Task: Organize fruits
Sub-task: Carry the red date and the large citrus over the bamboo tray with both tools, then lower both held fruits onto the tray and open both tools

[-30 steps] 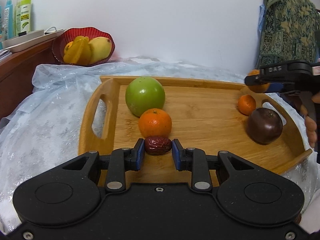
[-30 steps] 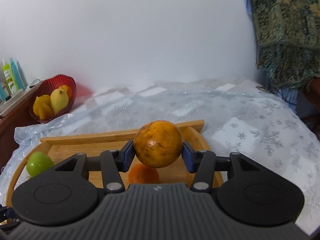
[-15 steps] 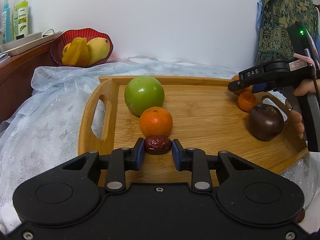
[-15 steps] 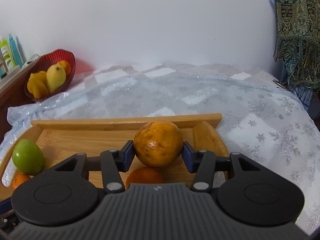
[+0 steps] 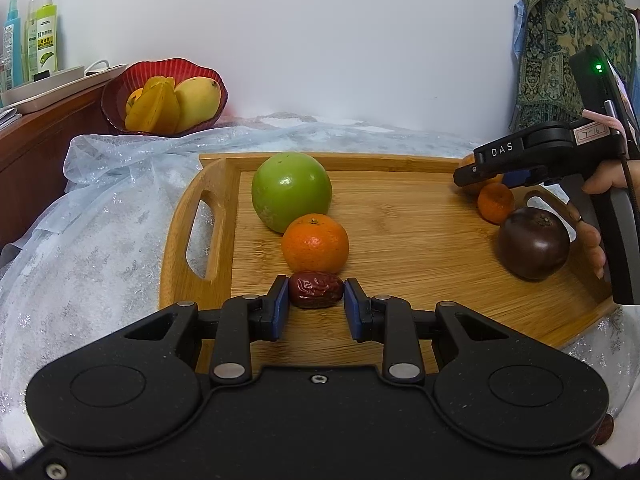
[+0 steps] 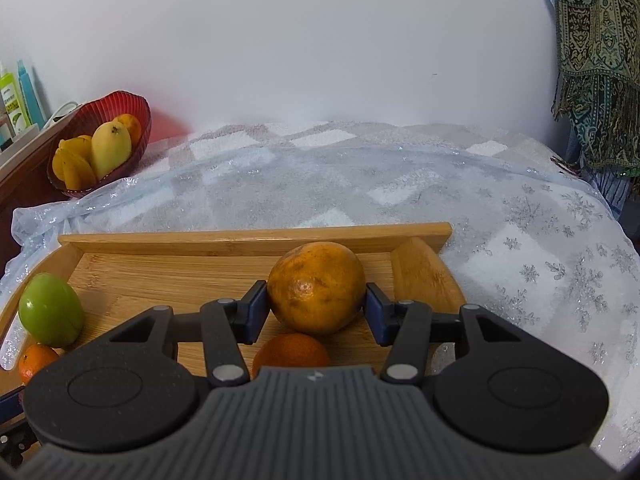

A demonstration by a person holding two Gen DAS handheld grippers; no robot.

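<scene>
Wooden tray (image 5: 400,240) on the snowflake cloth (image 6: 520,240); all places relative to the tray. Green fruit (image 5: 291,191) at its far left, tangerine (image 5: 315,243) touching it on the near side. Left gripper (image 5: 316,292): jaws narrow, clamped on a red date (image 5: 316,290) near the front edge. Right gripper (image 6: 316,304): jaws holding a large orange (image 6: 316,286) at the far right corner. Dark purple fruit (image 5: 534,242) and small tangerine (image 5: 495,203) by the right handle.
</scene>
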